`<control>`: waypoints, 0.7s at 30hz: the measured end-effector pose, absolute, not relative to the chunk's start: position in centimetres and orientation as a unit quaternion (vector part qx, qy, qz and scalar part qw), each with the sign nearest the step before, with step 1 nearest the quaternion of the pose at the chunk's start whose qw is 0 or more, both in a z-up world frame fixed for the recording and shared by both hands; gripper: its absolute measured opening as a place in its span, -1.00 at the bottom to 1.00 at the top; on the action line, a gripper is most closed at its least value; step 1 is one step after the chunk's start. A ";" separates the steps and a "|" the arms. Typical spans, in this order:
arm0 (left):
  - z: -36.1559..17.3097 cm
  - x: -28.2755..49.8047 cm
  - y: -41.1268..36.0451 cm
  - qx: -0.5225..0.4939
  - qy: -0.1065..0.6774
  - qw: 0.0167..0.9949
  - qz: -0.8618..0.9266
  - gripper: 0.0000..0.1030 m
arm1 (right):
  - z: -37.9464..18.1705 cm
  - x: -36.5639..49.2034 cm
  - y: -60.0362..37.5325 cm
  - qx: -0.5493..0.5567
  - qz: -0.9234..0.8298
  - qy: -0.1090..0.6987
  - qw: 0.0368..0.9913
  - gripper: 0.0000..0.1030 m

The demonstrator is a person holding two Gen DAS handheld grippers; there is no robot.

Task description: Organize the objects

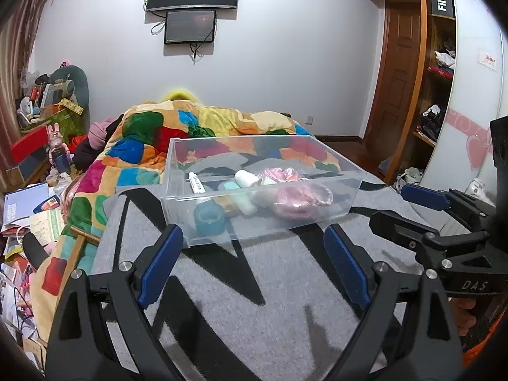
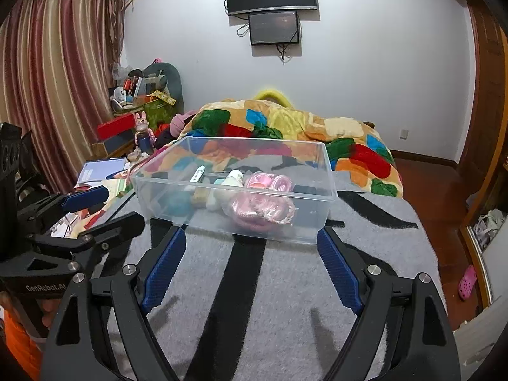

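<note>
Your left gripper (image 1: 254,263) and right gripper (image 2: 252,266) both gape wide and hold nothing, side by side just short of the clear rectangular plastic bin (image 1: 336,209) of small toiletries on the grey black-striped blanket (image 1: 270,301).

Even indoor light, fisheye-warped dark corners

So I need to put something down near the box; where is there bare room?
The grey blanket between the clear box and both open claws is bare. Inside the box, the far half is free; the near half is crowded with bottles and pink cord.
</note>
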State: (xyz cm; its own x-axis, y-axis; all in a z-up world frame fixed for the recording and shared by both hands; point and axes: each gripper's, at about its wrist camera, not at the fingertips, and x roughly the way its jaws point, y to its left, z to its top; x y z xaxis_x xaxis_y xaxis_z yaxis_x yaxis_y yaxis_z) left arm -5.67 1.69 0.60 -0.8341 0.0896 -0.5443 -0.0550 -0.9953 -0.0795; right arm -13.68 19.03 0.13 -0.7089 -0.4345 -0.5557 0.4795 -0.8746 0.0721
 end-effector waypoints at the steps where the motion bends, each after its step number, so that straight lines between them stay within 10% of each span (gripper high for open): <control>1: 0.6 -5.7 1.7 -0.286 -0.031 0.038 0.957 0.77 | 0.1 -13.5 19.1 0.289 -0.924 0.039 0.249 0.61; 21: 0.5 -5.5 1.3 -0.284 -0.035 0.038 0.957 0.79 | 0.0 -13.1 19.2 0.293 -0.920 0.029 0.258 0.61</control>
State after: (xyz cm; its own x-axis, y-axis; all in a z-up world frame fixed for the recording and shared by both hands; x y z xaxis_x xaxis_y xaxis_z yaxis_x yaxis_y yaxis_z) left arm -5.50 1.35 0.48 -0.8354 0.0929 -0.5417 -0.0527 -0.9946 -0.0894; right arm -13.13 19.18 -0.05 -0.6950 -0.4571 -0.5551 0.4917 -0.8654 0.0971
